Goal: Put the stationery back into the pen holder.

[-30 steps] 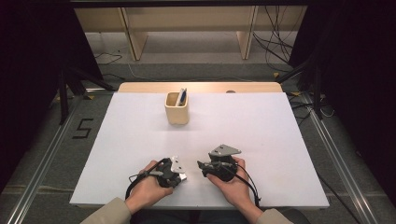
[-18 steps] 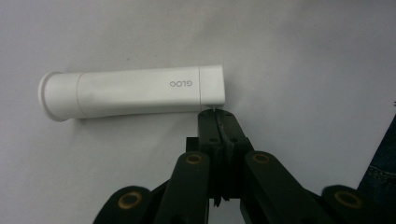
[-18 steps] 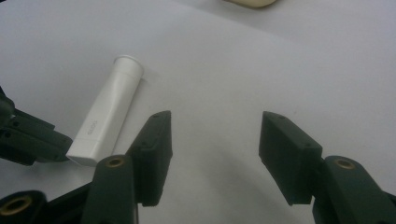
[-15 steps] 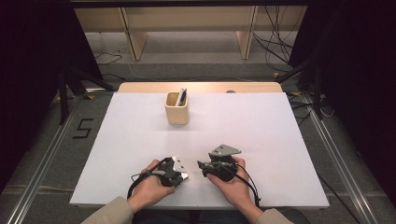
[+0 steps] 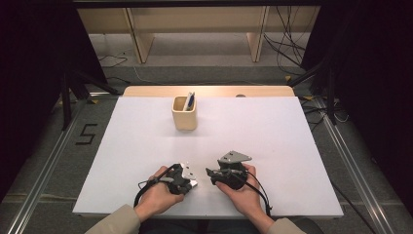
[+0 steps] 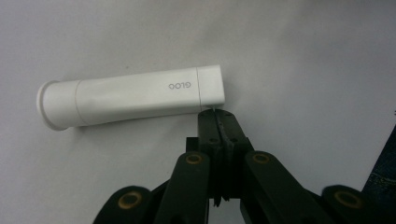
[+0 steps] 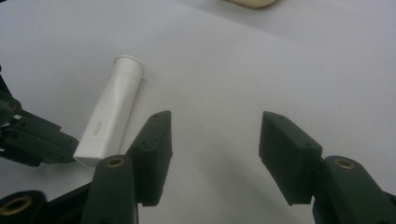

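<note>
My left gripper (image 6: 218,114) had its jaws pressed flat together, with nothing between them, and their tips sat right at the square end of the white tube (image 6: 130,95), touching it or just short of touching; I could not tell which. I judged that I kept them shut so the narrow tip could nudge or steady the tube rather than grasp it.

My right gripper (image 7: 214,144) was held with its jaws wide apart and empty. The tube (image 7: 110,114) lay just beside the outer face of one jaw, not in the gap, so nothing was caught yet. I took that wide opening as readiness to straddle the tube once it was lined up.

The tube lay on its side on the white table (image 5: 272,131), flared round cap pointing away from my left gripper, flat end toward it. Seen from above, my left gripper (image 5: 187,178) and right gripper (image 5: 213,174) sat close together, tips facing each other near the table's front edge, with the tube between them but hard to make out there.

Well beyond the tube, toward the far edge, stood a tan cup (image 5: 184,112) with a dark pen (image 5: 190,101) upright in it. I judged it a likely home for the tube.
</note>
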`<state>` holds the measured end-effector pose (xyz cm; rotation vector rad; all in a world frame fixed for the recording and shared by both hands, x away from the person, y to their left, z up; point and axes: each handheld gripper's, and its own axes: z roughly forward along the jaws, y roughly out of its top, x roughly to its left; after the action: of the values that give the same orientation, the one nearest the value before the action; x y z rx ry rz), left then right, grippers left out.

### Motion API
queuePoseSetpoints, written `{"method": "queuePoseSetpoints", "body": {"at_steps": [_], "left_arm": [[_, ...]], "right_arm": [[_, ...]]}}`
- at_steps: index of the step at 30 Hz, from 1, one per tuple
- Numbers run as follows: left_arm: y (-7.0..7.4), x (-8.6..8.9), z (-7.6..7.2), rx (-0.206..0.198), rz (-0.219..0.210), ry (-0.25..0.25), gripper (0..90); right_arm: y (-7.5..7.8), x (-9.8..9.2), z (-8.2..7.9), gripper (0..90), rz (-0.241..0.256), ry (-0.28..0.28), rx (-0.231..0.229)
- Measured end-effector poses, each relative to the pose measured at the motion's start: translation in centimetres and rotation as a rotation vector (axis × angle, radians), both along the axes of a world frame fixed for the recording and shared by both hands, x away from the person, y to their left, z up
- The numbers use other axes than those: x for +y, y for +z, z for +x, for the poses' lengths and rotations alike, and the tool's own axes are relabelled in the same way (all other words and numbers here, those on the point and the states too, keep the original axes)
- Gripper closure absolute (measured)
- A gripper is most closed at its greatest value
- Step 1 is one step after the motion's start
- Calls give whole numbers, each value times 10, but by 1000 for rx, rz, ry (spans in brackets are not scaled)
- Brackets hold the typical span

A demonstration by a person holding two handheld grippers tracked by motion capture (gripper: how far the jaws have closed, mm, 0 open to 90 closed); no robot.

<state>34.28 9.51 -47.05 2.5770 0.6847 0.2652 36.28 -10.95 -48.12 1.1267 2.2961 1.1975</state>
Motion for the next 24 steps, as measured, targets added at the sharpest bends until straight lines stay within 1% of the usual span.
{"method": "queuePoseSetpoints", "body": {"at_steps": [3, 4, 5, 7, 10, 12, 15, 16, 17, 19, 22, 24], "left_arm": [[0, 2, -1, -3, -10, 0, 895], [1, 3, -1, -2, -21, 7, 894], [1, 5, -2, -9, -27, 8, 893], [4, 12, -2, -18, -40, 13, 862], [8, 27, -3, -36, -76, 51, 829], [11, 38, -3, -57, -114, 72, 795], [13, 53, -2, -98, -176, 119, 680], [13, 57, -1, -113, -194, 132, 629], [13, 62, 0, -124, -217, 155, 586], [12, 70, 2, -139, -246, 201, 516], [10, 79, 5, -169, -264, 270, 411], [10, 82, 8, -174, -279, 307, 360]], "right_arm": [[0, 0, 0, 450, 0, 2, 1], [0, 0, 0, 450, 1, 3, 1], [0, 0, 0, 449, 2, 3, 1], [0, 0, 0, 448, 6, 6, 1], [1, 0, -1, 448, 17, 12, 3], [1, 1, -1, 445, 23, 20, 6], [2, 7, -2, 442, 28, 44, 14], [2, 9, -3, 440, 28, 52, 18], [2, 12, -3, 439, 32, 61, 21], [2, 18, -3, 432, 32, 80, 30], [3, 28, -4, 433, 27, 110, 30], [3, 36, -4, 435, 26, 126, 30]]}}
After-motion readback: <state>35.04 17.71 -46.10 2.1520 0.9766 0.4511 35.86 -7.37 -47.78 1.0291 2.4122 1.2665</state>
